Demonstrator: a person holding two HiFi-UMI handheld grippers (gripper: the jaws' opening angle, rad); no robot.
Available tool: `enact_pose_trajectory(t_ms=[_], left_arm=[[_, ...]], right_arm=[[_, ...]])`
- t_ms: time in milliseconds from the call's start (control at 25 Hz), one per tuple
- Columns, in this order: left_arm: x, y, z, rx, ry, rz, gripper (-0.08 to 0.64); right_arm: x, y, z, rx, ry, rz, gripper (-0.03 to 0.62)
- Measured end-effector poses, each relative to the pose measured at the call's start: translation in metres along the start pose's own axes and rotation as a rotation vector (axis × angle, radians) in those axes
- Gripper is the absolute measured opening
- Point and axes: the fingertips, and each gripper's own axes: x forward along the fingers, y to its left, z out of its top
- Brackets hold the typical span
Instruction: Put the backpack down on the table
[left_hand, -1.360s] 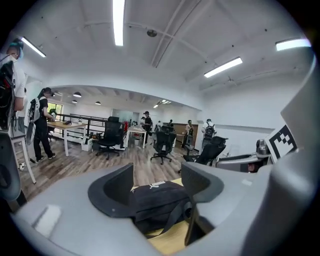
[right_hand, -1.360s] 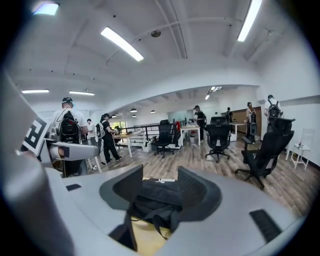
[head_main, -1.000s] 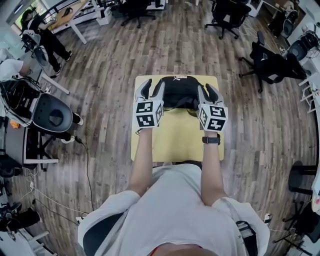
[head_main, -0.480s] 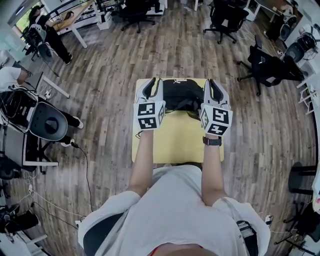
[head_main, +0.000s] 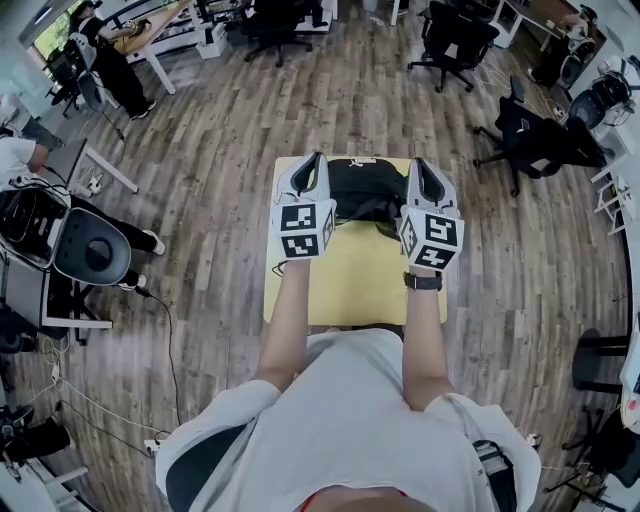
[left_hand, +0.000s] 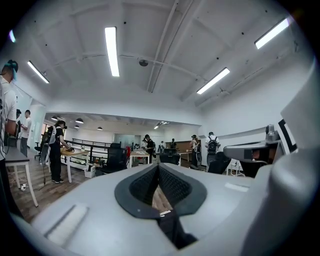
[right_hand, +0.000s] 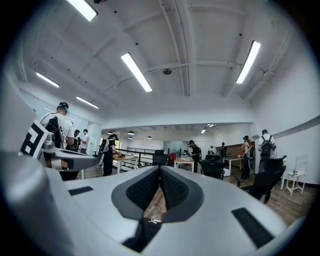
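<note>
**A:** Where was the backpack (head_main: 365, 188)?

**B:** At the far edge of the table (head_main: 350, 285), between the left gripper (head_main: 314, 165) and the right gripper (head_main: 420, 168). From above I couldn't tell whether it sat on the tabletop or hung just off it.

**A:** And the jaws?

**B:** Both pairs had just closed and were pressed together at the tips. The left pinched a black strap (left_hand: 172, 231) low between its pads (left_hand: 142, 186). The right pinched another strap (right_hand: 141, 234) the same way.

**A:** How would you have set it down well?

**B:** My judgement: hold both pinches firm and the two grippers at equal height, so the backpack wouldn't tip. Bring it in from the far edge toward the middle of the tabletop. Lower it until the straps went slack, and only then spread the jaws.

**A:** What did one view give that the others lacked?

**B:** Only the head view showed the backpack, the table and how the grippers flanked the backpack, but the grip couldn't be read there. Only the gripper views showed the pinched straps. They looked level across the room at ceiling lights (left_hand: 112, 50) and people (left_hand: 56, 150), with no table in sight.
</note>
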Motion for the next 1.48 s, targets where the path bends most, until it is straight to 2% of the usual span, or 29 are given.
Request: enact_pose_trajectory(t_ms=[1000,1480], left_arm=[[0.003,-0.011,-0.003,-0.005,0.023,-0.007,0.011],[0.008,0.002,-0.011,-0.019,0.041,-0.002,0.009]], right_arm=[[-0.003,-0.005,-0.009,0.004,0.041,-0.023,0.009],[0.007,0.003,-0.015,0.0,0.056,-0.014,0.009]])
